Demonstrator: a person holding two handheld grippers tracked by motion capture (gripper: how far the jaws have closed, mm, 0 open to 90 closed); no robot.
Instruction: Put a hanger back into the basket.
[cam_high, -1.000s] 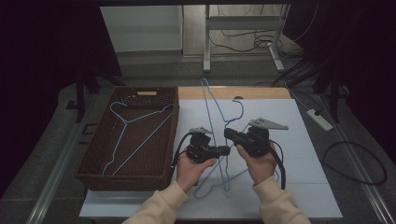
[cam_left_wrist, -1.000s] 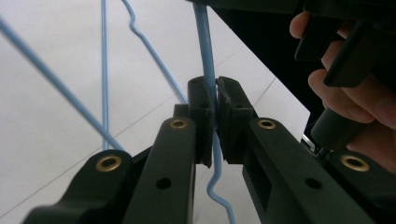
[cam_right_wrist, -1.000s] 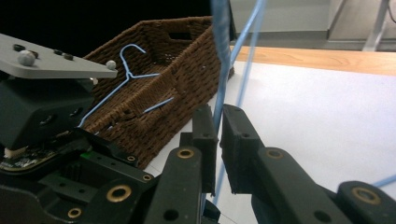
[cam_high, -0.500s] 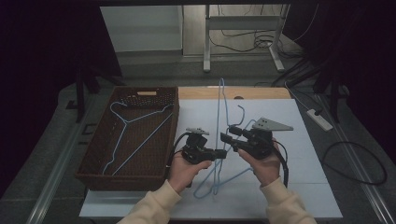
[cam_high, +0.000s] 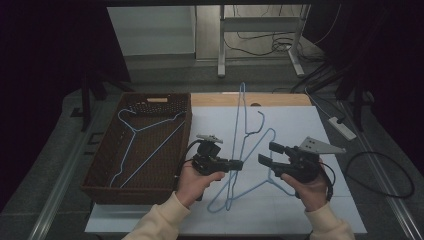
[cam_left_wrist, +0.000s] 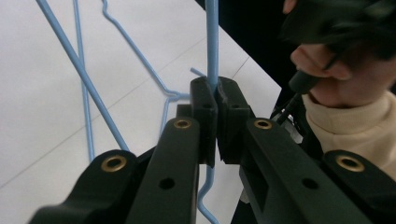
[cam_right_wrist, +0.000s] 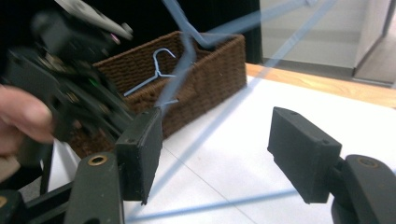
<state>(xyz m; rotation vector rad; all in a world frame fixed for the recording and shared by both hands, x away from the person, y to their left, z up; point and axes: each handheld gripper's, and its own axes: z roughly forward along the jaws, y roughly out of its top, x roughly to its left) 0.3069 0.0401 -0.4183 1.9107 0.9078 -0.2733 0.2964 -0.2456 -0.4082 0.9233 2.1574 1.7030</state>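
A light-blue wire hanger (cam_high: 243, 112) stands tilted above the white table sheet (cam_high: 310, 125). My left gripper (cam_high: 239, 164) is shut on one of its wires; in the left gripper view the pads (cam_left_wrist: 203, 100) clamp the blue wire (cam_left_wrist: 212, 42). To the right, my right gripper (cam_high: 266, 153) points at it from a short way off; its jaws have just been opening. In the right gripper view my right gripper (cam_right_wrist: 217, 135) is open, with blurred blue wire crossing ahead and the pads touching nothing. More blue hanger wire (cam_high: 250, 186) lies on the sheet below.
A brown wicker basket (cam_high: 188, 131) sits at the left of the table with another blue hanger (cam_high: 134, 133) lying in it. A bare wooden strip (cam_high: 280, 99) runs along the far edge. A power strip (cam_high: 342, 127) and cables lie on the floor to the right.
The right gripper has opened, let go of the hanger and drawn away to the right. The hanger, held by the left gripper, has swung more upright, its top shifting right.
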